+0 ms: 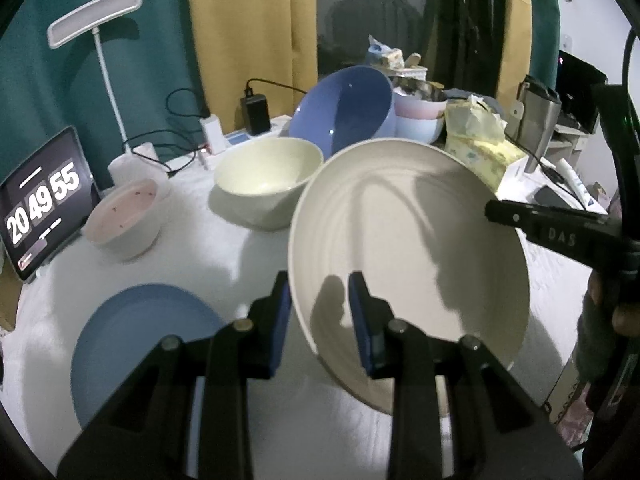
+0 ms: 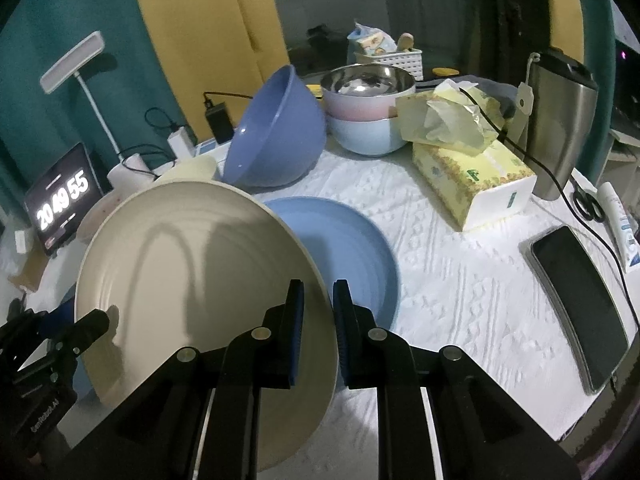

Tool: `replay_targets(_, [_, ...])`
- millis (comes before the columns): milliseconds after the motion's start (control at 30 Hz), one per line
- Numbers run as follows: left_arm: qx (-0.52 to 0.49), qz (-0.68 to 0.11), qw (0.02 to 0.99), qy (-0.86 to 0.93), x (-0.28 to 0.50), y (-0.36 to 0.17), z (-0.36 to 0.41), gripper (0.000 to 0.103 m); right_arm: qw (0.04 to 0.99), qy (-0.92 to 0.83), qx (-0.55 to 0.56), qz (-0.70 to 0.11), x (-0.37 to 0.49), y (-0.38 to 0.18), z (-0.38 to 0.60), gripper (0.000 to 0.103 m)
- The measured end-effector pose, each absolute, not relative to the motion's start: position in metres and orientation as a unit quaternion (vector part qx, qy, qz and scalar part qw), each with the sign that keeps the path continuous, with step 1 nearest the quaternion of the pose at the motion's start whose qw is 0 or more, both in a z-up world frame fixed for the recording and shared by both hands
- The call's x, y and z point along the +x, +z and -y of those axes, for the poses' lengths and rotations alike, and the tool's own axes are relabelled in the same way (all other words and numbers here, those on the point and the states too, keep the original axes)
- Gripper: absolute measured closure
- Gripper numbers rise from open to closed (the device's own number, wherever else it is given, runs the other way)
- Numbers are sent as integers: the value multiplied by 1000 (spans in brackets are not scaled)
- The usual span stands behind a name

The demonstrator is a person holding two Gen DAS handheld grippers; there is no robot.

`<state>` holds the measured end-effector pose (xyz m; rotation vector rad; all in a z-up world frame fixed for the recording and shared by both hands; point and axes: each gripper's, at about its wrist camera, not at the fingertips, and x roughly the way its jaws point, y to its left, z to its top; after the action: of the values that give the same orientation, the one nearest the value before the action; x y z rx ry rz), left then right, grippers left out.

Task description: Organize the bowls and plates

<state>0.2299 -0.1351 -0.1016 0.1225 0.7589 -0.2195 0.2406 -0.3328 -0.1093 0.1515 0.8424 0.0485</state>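
A cream plate [image 1: 408, 248] [image 2: 192, 264] hangs tilted above the white table, held at two opposite rims. My left gripper [image 1: 320, 312] is shut on its left rim, and my right gripper [image 2: 318, 312] is shut on its right rim. The right gripper's upper finger [image 1: 540, 228] lies across the plate's far edge; the left gripper's finger [image 2: 92, 324] shows at the plate's lower left. A blue plate [image 1: 140, 344] [image 2: 344, 248] lies flat on the table, partly hidden by the cream plate in the right wrist view. Behind stand a tilted blue bowl [image 1: 344, 108] [image 2: 276, 136], a pale green bowl [image 1: 268, 176] and a pink bowl [image 1: 124, 216].
A steel bowl sits on stacked pink and light-blue bowls [image 2: 368, 120]. A tissue box [image 2: 472, 176], a steel tumbler [image 2: 560, 120] and a phone [image 2: 580, 304] fill the right side. A tablet clock [image 1: 40, 208] and a desk lamp [image 1: 96, 16] stand at the left.
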Motion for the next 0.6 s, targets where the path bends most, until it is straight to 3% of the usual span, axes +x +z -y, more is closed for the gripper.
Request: replay_targets(600, [71,-406,904,-112,292,-131,169,73,902,5,77,-425,295,-134,366,87])
